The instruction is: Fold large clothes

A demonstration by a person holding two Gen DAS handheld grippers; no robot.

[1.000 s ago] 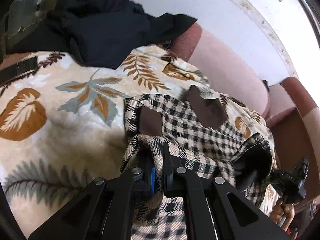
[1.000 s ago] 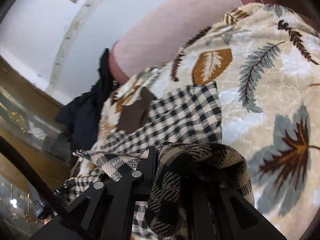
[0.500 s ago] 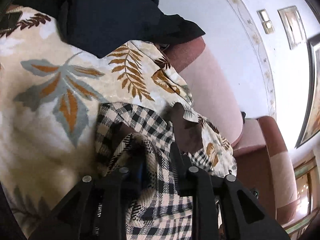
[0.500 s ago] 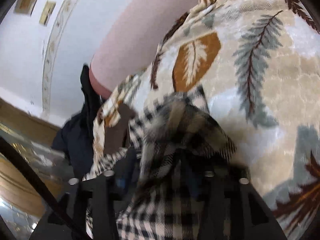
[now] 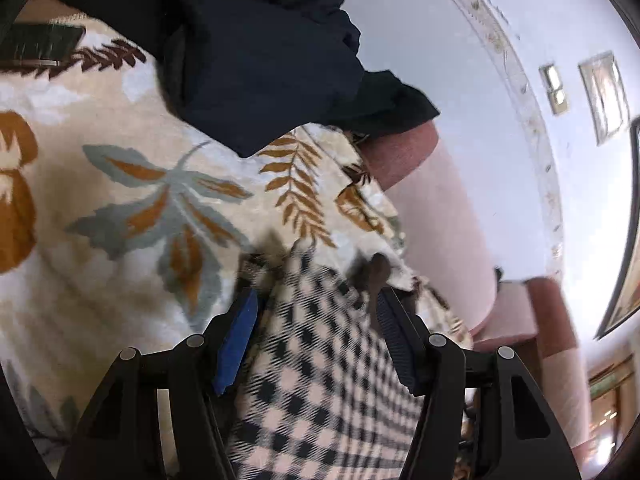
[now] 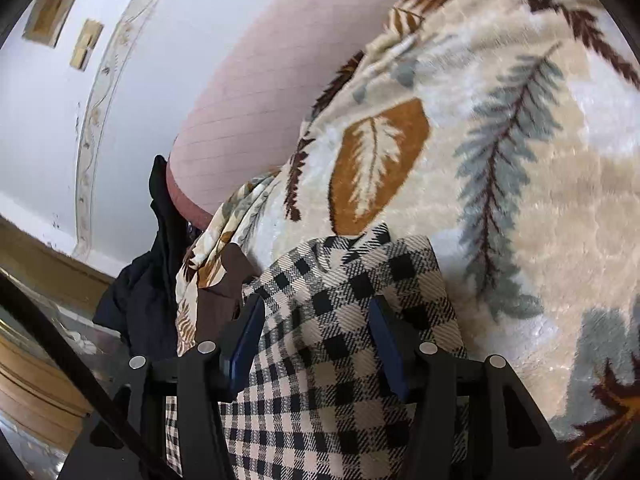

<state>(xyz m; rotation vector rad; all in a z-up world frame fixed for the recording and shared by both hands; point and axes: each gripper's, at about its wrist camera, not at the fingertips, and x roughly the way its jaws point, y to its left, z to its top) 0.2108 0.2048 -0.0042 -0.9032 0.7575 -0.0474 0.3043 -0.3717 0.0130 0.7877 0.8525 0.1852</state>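
Note:
A black-and-cream checked garment (image 5: 320, 360) with brown patches lies folded over on a leaf-patterned blanket (image 5: 120, 208). My left gripper (image 5: 316, 312) is open, its fingers standing either side of the garment's folded edge without pinching it. In the right wrist view the same garment (image 6: 344, 320) lies flat on the blanket (image 6: 500, 160), a brown patch (image 6: 224, 276) at its left. My right gripper (image 6: 316, 320) is open too, its fingers spread over the garment's far corner.
A dark navy pile of clothes (image 5: 248, 48) lies on the blanket beyond the garment; it also shows in the right wrist view (image 6: 148, 288). A pink sofa back (image 5: 444, 216) runs behind. A dark flat object (image 5: 40, 46) lies at far left.
Both grippers carried the garment's edge forward over itself, then opened and let it go. The fabric that was bunched in the jaws now lies flat.

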